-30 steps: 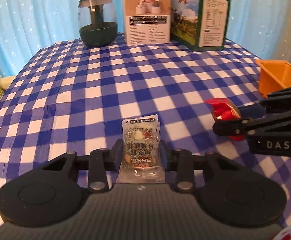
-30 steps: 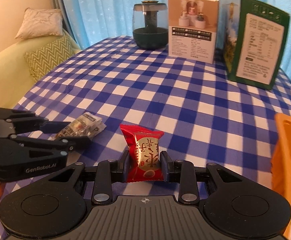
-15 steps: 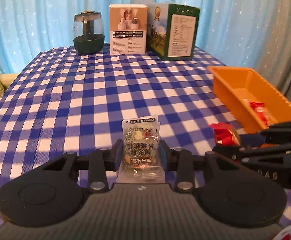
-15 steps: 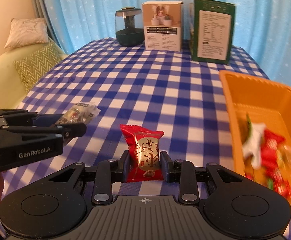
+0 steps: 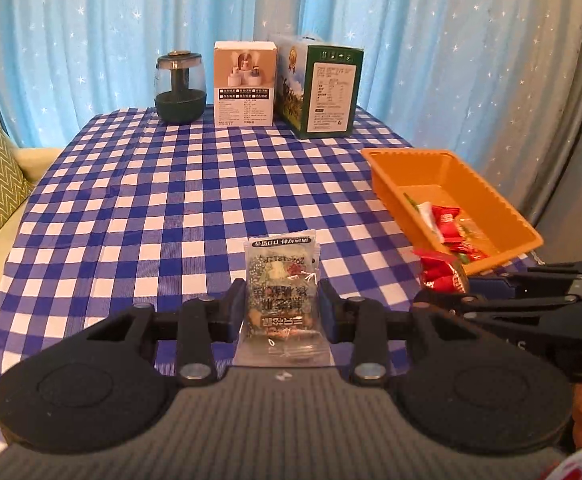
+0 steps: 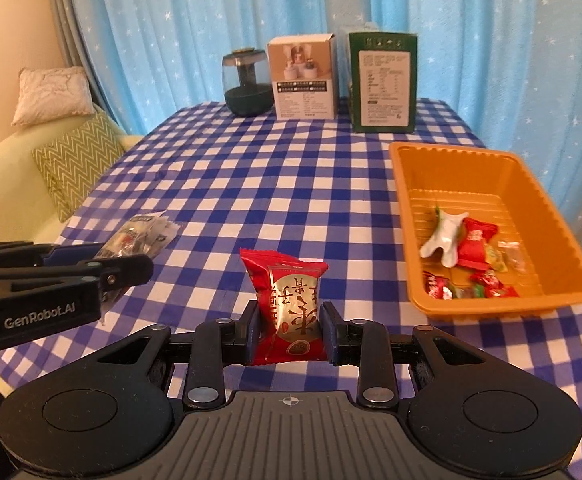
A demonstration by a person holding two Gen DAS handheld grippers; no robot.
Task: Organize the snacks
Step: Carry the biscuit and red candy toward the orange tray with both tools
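Red snack packet (image 6: 287,308) clamped between right gripper (image 6: 289,334) fingers; clear packet (image 5: 281,300) clamped likewise, left gripper (image 5: 282,312); orange tray (image 6: 411,216) at 2 o'clock.

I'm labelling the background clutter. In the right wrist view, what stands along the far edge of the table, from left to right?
Dark green glass-domed jar → beige product box → green carton, all standing upright in front of the blue star curtain.

— From where do the two cameras look?

— Each rides a gripper, angled down along its fingers, close above the checked tablecloth (image 5: 171,208), facing the blue curtain (image 6: 195,40).

— And the overlap?

— Both catch the orange tray (image 5: 487,196) and the boxes at the far edge.
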